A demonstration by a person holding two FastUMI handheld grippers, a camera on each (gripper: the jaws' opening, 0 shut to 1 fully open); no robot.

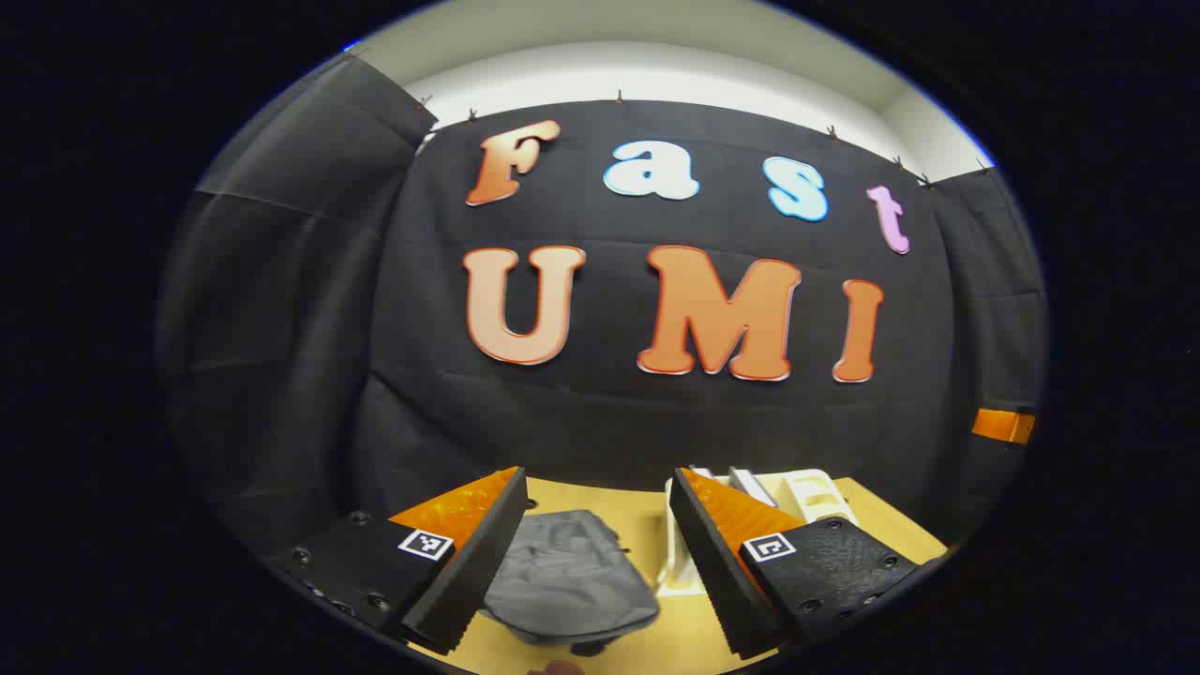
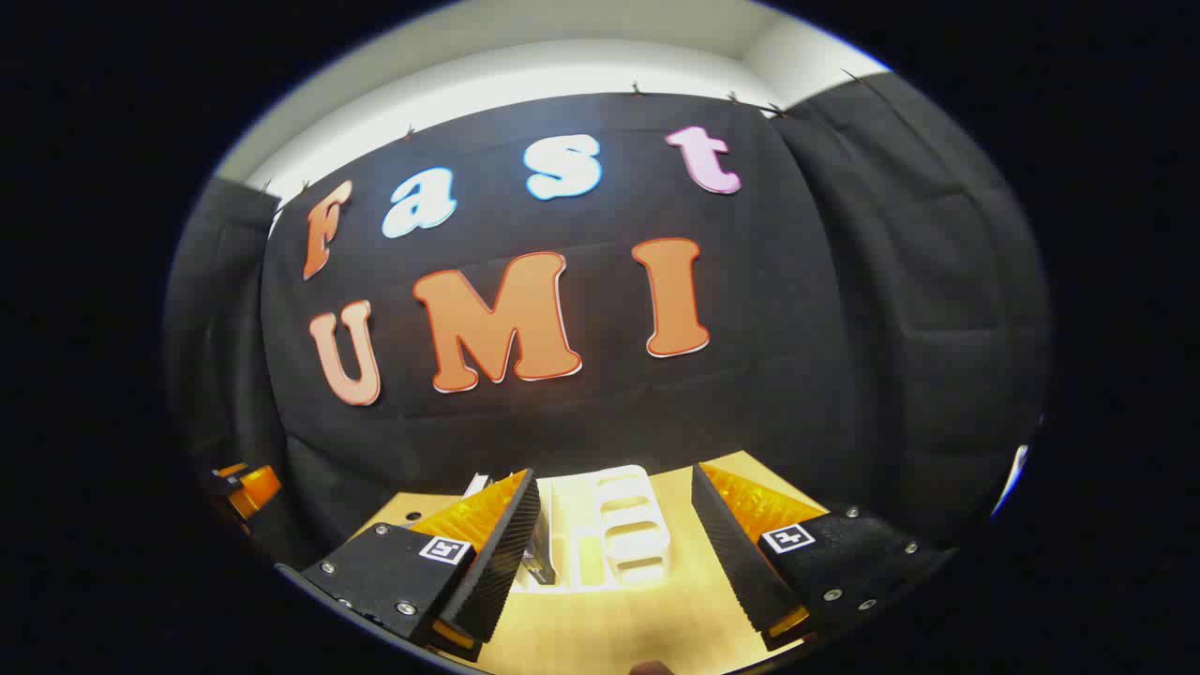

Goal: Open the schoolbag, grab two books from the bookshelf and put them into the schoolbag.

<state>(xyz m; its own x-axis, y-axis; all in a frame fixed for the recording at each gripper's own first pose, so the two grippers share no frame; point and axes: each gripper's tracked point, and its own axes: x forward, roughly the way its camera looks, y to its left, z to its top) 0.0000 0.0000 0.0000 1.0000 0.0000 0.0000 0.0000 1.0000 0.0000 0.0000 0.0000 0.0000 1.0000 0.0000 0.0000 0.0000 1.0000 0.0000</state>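
**A:** ok so what's the setup here? Mostly curious about the table and the booth.

**B:** Light tan wooden table (image 1: 647,647), smooth top, brightly lit in the right gripper view. A black cloth wall (image 1: 656,422) hangs behind it and wraps round both sides, creased in places, clipped up along the top. Above that, a pale wall and ceiling strip (image 1: 656,70).

**A:** and the bag?

**B:** The grey bag (image 1: 562,581) lies flat on the table, seen in the left gripper view right between that gripper's fingers but farther off, not touched. Can't tell from here whether the zip is open. Just to its right stands a white shelf (image 1: 806,492) near the table's back edge, with what look like a couple of books (image 1: 748,483) upright in it, mostly hidden behind a finger.

**A:** grippers doing anything?

**B:** Nope. Left gripper (image 1: 591,562) is spread wide with nothing in it, up above the table. Right gripper (image 2: 614,553) same deal, wide apart and empty, pointed at the shelf (image 2: 623,525), which sits between its fingers farther back. The left gripper (image 2: 239,487) also peeks in at the far left of the right gripper view.
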